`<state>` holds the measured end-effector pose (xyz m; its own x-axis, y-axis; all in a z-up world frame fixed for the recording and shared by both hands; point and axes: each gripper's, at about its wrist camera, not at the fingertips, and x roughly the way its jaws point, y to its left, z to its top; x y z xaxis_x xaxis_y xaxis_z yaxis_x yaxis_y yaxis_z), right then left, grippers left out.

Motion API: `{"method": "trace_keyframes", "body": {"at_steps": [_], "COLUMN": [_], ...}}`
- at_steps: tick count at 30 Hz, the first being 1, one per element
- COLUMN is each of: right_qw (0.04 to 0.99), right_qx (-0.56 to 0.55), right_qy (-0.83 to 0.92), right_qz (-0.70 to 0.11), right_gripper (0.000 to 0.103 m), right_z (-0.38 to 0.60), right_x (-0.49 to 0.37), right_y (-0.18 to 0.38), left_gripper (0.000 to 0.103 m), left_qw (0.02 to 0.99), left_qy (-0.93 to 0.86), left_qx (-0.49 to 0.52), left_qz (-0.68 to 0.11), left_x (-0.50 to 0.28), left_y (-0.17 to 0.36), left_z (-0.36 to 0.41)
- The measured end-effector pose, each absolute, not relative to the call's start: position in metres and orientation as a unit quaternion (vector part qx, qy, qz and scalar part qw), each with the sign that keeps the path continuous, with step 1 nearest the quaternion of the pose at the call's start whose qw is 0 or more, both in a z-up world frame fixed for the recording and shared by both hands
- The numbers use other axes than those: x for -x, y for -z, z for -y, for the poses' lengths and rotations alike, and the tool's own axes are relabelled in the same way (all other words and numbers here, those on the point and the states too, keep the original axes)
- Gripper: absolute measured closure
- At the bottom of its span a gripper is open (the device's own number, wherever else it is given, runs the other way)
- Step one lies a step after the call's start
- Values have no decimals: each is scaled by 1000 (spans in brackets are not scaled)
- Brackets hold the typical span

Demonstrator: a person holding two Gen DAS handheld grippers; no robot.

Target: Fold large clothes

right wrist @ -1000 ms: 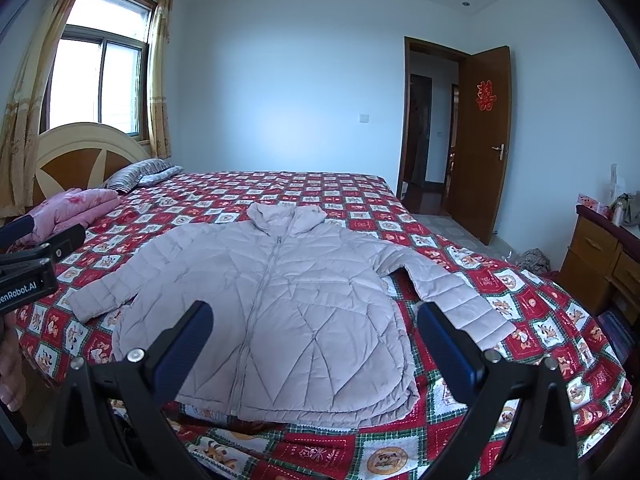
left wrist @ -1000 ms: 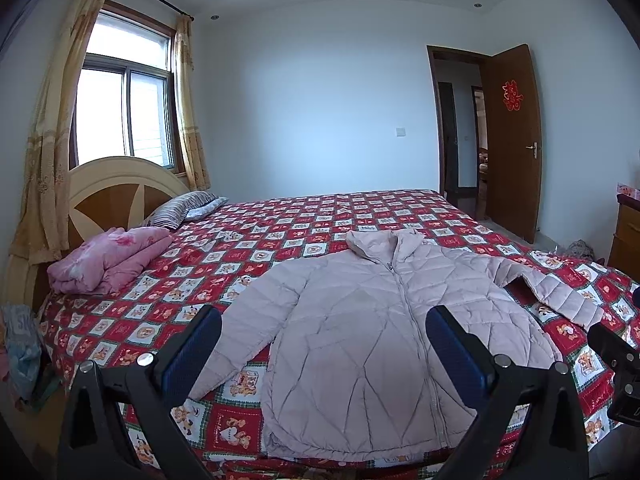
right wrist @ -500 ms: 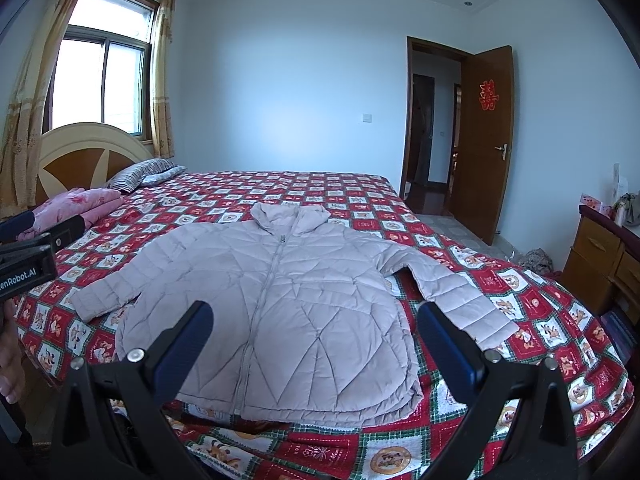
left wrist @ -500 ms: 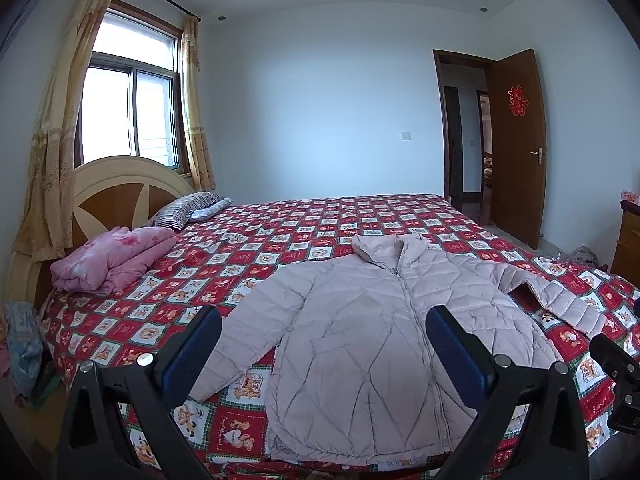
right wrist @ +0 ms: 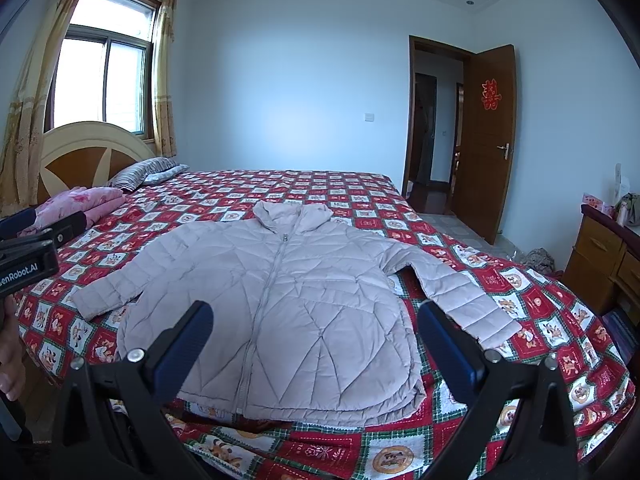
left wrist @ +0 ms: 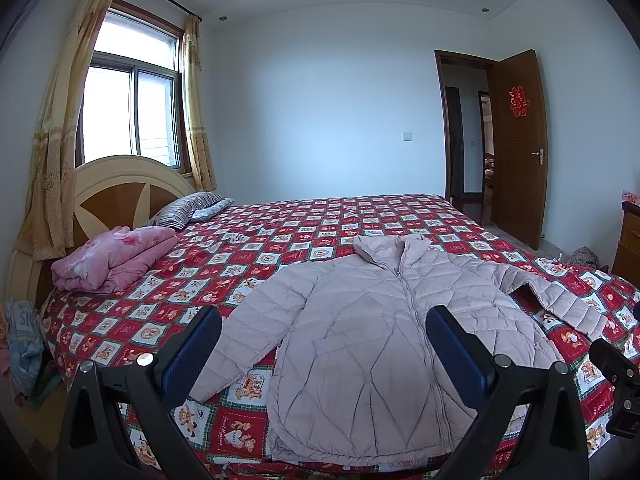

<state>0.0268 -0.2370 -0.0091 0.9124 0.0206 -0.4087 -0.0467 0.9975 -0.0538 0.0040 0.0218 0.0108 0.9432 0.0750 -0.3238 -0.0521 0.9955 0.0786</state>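
One pale pink puffer jacket (left wrist: 384, 328) lies flat, zipped, sleeves spread, near the bed's (left wrist: 304, 216) front edge | left tool (left wrist: 320, 344) wide open above the hem; right tool (right wrist: 312, 340) too, both holding nothing | folded pink quilt (left wrist: 108, 260) by the headboard

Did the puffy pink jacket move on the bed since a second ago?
No. The jacket lies spread on the same squares of the red quilt. It only sits a little lower in both views because the cameras tilted; both open claws hang short of it.
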Motion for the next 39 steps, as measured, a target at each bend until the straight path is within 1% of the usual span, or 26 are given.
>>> {"method": "trace_keyframes", "body": {"at_steps": [22, 39], "right_qw": [977, 973], "right_qx": [30, 11], "right_qy": [-21, -41], "right_qz": [-211, -225], "right_gripper": [0, 0], "right_z": [231, 242], "right_x": [-25, -40], "right_y": [10, 25], "left_gripper": [1, 1], "left_qw": [985, 984], "left_qy": [-37, -35], "left_qx": [-29, -32], "left_qz": [-163, -171], "left_x": [-5, -16], "left_y": [-12, -1], "left_z": [-26, -27]}}
